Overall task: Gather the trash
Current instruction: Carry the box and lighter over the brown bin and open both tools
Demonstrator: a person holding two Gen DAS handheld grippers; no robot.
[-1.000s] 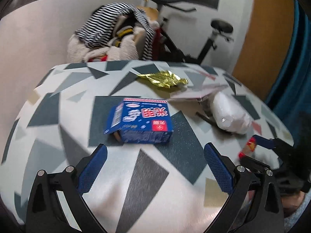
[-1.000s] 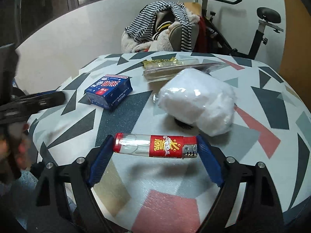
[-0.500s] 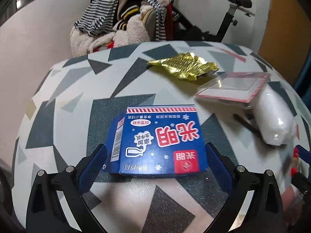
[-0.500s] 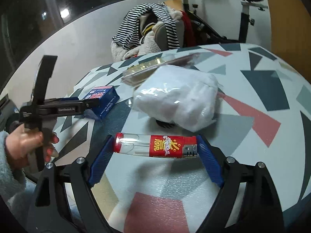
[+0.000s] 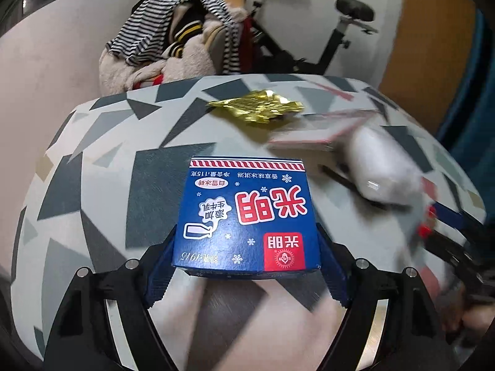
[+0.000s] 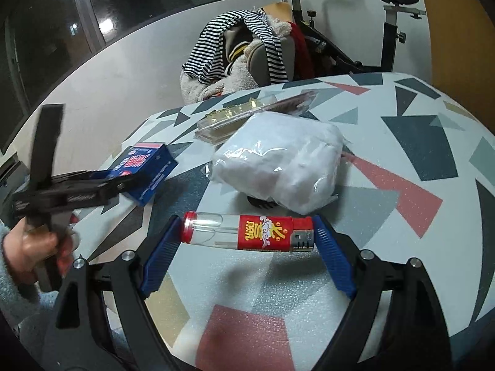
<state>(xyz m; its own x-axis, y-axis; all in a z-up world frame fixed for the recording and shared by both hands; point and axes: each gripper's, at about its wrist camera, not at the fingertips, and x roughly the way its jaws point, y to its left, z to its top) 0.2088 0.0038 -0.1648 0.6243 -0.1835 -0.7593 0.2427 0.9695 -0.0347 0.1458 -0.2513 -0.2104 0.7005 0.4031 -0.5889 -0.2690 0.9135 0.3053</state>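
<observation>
My left gripper (image 5: 246,266) is shut on a blue carton (image 5: 247,216) with red and white print, its blue pads against both sides. The carton also shows in the right wrist view (image 6: 145,170) with the left gripper (image 6: 130,182) around it. My right gripper (image 6: 247,247) is shut on a red and clear lighter (image 6: 247,232), held crosswise above the table. A crumpled gold wrapper (image 5: 256,109), a clear flat packet with red edge (image 5: 321,130) and a white plastic-wrapped bundle (image 6: 278,160) lie on the patterned table (image 6: 417,142).
A chair piled with striped and fleecy clothes (image 5: 173,46) stands behind the table. An exercise bike (image 5: 309,40) is behind it. The right gripper shows blurred at the right edge of the left wrist view (image 5: 448,228). A dark window (image 6: 46,15) is at left.
My left gripper moved forward over the table and closed on the blue carton. My right gripper kept hold of the lighter and shifted slightly.
</observation>
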